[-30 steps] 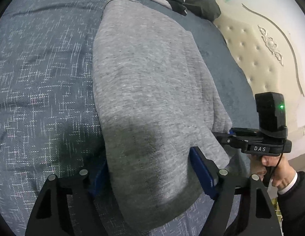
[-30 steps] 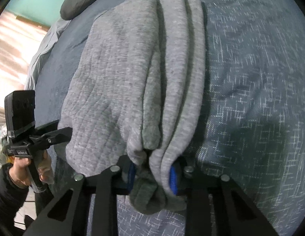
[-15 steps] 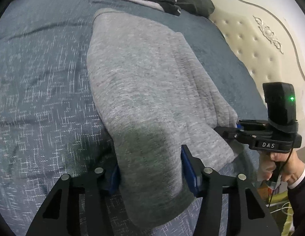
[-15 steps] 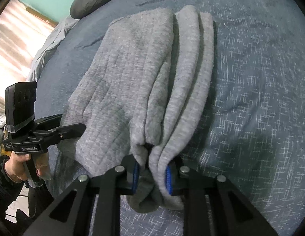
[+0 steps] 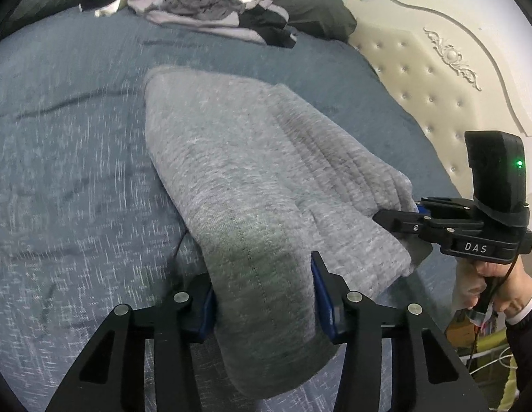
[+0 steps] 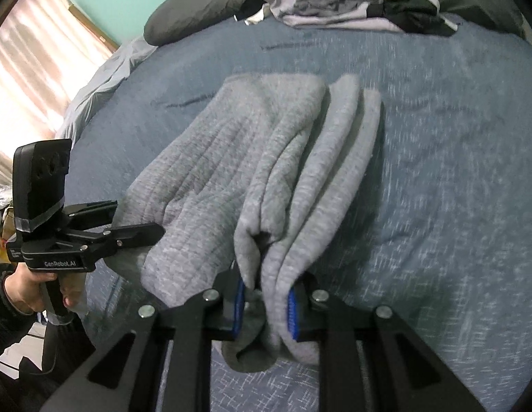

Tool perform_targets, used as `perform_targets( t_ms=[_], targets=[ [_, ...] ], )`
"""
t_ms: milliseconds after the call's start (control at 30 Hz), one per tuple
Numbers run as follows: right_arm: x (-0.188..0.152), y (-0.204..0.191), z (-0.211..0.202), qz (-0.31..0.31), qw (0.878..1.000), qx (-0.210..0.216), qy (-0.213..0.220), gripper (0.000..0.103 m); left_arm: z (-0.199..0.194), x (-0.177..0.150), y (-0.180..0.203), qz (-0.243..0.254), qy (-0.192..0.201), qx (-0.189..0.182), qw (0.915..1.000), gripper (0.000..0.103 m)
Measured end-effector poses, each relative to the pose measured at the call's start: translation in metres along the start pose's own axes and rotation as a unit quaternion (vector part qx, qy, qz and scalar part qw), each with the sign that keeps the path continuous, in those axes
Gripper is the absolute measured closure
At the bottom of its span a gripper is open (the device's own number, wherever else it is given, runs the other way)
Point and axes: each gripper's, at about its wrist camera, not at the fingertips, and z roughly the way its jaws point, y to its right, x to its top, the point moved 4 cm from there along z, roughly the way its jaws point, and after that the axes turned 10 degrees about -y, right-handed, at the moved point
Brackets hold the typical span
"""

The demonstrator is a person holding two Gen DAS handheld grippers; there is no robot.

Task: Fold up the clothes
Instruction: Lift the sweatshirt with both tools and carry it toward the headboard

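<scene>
Both grippers grasp the near edge of the grey garment point(image 5: 252, 185): the left gripper point(image 5: 262, 295), jaws just closing tighter, and the right gripper point(image 6: 264, 304). That edge now hangs higher above the bed point(image 5: 67, 158) than before.
</scene>
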Motion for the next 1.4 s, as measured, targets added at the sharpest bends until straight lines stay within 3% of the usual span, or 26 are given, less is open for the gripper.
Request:
perform_targets(
  t_ms=[67,300,800,1133,1400],
  targets=[
    [0.010,-0.006,0.002,-0.002,1.000,-0.003,0.005,0.084,-0.008,-0.019,0.001,0.009,0.005,0.003,0.9999,0.053],
    [0.025,-0.016,-0.026,-0.011,0.999,-0.017,0.027,0.085,-0.026,0.004,0.012,0.026,0.020,0.003,0.9995,0.053],
    [0.023,0.006,-0.109,-0.015,0.997,-0.048,0.064,0.085,-0.042,0.040,0.086,0.061,0.039,-0.003,0.9974,0.053],
    [0.014,0.048,-0.169,-0.008,0.993,-0.071,0.090,0.085,-0.031,0.074,0.169,0.095,0.046,-0.010,0.9944,0.053],
    [-0.005,0.105,-0.225,0.013,0.989,-0.091,0.116,0.085,-0.006,0.106,0.255,0.127,0.048,-0.022,0.9905,0.053]
  ],
)
